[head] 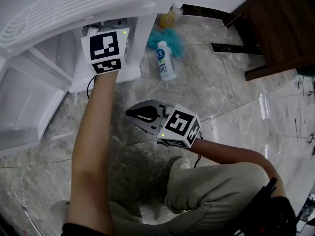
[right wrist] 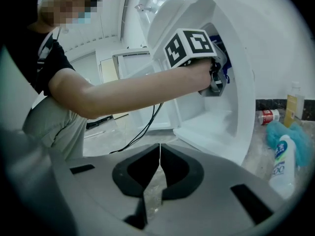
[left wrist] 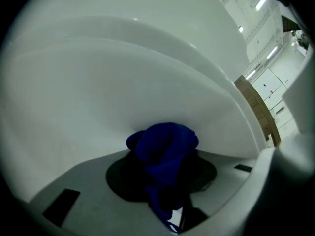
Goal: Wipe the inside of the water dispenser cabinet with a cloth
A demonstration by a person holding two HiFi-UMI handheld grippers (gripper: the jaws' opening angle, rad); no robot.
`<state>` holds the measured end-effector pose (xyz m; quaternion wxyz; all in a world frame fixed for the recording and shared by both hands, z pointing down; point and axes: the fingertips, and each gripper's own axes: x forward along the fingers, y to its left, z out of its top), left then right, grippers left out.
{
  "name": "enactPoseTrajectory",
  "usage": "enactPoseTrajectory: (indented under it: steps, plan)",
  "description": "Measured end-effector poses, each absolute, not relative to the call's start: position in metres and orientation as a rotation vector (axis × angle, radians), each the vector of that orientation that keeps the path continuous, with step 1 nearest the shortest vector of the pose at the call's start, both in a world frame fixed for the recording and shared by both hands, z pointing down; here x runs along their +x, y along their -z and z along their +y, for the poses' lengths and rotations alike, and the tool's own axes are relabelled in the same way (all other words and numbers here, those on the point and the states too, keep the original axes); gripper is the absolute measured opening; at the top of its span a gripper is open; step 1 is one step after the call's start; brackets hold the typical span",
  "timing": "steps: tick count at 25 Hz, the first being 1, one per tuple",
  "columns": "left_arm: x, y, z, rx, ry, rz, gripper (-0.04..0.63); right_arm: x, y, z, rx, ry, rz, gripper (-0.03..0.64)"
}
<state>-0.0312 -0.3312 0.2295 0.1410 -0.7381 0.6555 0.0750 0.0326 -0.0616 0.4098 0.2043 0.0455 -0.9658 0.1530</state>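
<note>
The cabinet [left wrist: 123, 73] is smooth white plastic with a soft gloss. The cloth [left wrist: 165, 149] is deep blue, fuzzy fabric. The floor [head: 221, 97] is polished, reflective grey marbled stone. The bottle [head: 166, 60] is white plastic; the right gripper [right wrist: 158, 156] matt grey plastic, its jaws matt black

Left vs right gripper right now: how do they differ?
The left gripper is clamped on a blue cloth; the right gripper is shut on nothing. The left gripper is inside the white cabinet; the right gripper hangs outside, over the floor. Both carry a marker cube.
</note>
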Motion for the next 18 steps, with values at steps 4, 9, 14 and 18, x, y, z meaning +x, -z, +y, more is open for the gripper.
enactPoseTrajectory:
  steps: [4,9,14,18]
  plan:
    - [-0.038,-0.232,-0.348,-2.1,-0.107,1.915,0.144,0.031,-0.411,-0.06,0.122,-0.432,-2.689,0.002]
    - [-0.041,-0.234,-0.361,-2.078,0.028,1.896,0.144,0.037,-0.412,-0.064,0.146,-0.423,-2.686,0.002]
    - [-0.032,-0.231,-0.337,-2.079,-0.045,1.893,0.144,0.03,-0.412,-0.065,0.15,-0.433,-2.685,0.002]
    - [-0.028,-0.231,-0.332,-2.081,-0.078,1.893,0.144,0.021,-0.412,-0.06,0.114,-0.43,-2.689,0.002]
